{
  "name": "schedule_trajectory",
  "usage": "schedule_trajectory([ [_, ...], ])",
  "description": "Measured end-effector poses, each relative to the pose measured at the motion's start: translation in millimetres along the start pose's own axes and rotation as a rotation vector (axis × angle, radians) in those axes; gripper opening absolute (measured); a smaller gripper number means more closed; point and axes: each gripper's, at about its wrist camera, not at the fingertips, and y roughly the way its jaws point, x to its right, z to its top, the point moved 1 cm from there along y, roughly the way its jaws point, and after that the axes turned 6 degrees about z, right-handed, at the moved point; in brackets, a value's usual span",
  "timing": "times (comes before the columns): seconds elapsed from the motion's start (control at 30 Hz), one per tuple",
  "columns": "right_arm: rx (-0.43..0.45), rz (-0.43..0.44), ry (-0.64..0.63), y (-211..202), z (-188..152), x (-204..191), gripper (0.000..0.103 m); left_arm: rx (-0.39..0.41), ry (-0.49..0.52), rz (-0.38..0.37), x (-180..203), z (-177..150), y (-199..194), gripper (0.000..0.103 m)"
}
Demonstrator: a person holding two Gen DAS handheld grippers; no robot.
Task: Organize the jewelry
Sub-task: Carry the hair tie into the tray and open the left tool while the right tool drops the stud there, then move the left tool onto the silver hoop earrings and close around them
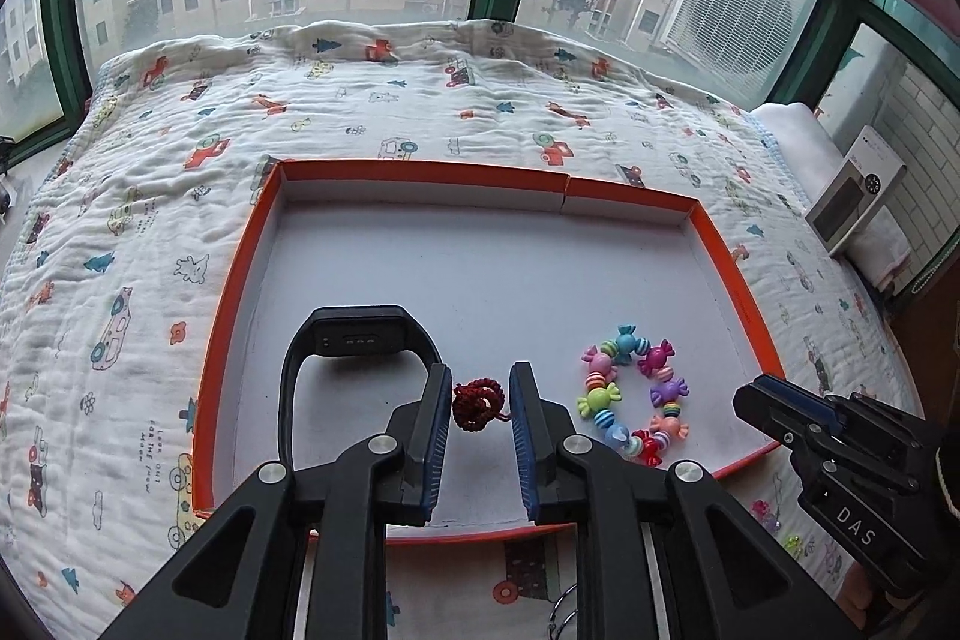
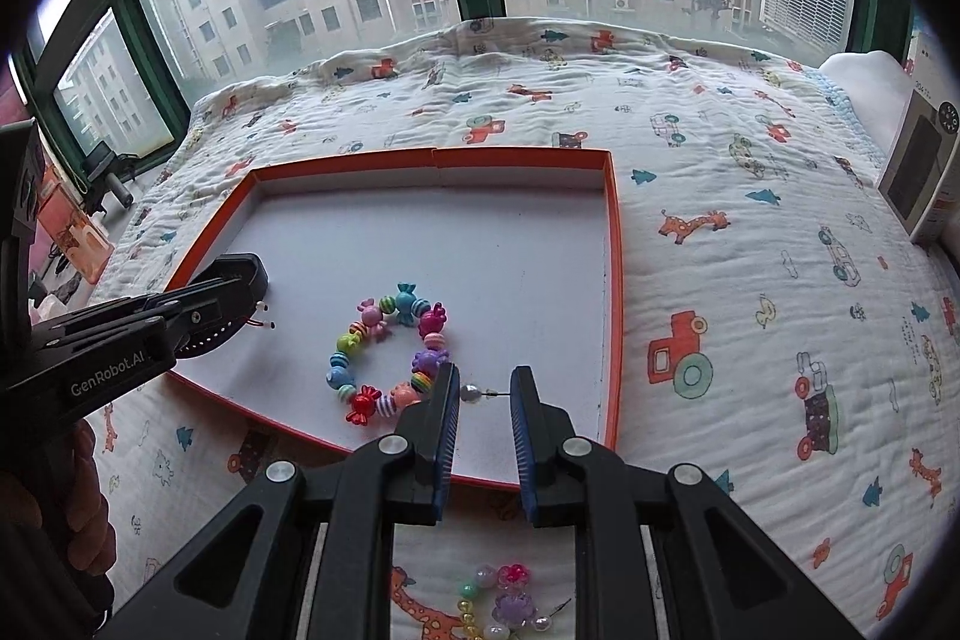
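Observation:
An orange-rimmed white tray [image 1: 240, 280] [image 2: 613, 280] lies on the bed. In it are a black watch [image 1: 354, 340], a candy-bead bracelet [image 1: 636, 394] [image 2: 390, 352] and a dark red braided cord [image 1: 477, 403]. My left gripper [image 1: 480, 403] is open, its fingers either side of the red cord just above the tray floor. My right gripper [image 2: 485, 394] is open, with a pearl earring [image 2: 474, 393] between its fingers over the tray's near right part. The pearl touches the left finger. The left gripper also shows in the right wrist view [image 2: 240, 304].
A quilt with cartoon prints [image 1: 420, 100] covers the bed. More beaded jewelry [image 2: 504, 604] lies on the quilt in front of the tray, under my right gripper. A boxed item [image 2: 924, 160] stands at the right edge. Windows run behind the bed.

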Motion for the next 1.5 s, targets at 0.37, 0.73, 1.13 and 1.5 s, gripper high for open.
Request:
schedule_trajectory([
  [0.37, 0.003, -0.003, -0.009, -8, 3, -1, 0.025, 0.012, 0.005, -0.001, 4, -3, -18, 0.049],
  [0.73, 0.039, 0.012, -0.014, -40, -8, -2, 0.035, -0.053, 0.161, -0.114, 40, -55, -56, 0.049],
  [1.13, 0.030, 0.032, 0.004, -42, -20, 5, 0.036, -0.162, 0.223, -0.076, 59, -96, -29, 0.063],
  [1.5, 0.027, 0.032, 0.012, -43, -25, 11, 0.036, -0.129, 0.279, -0.033, 66, -98, -24, 0.062],
])
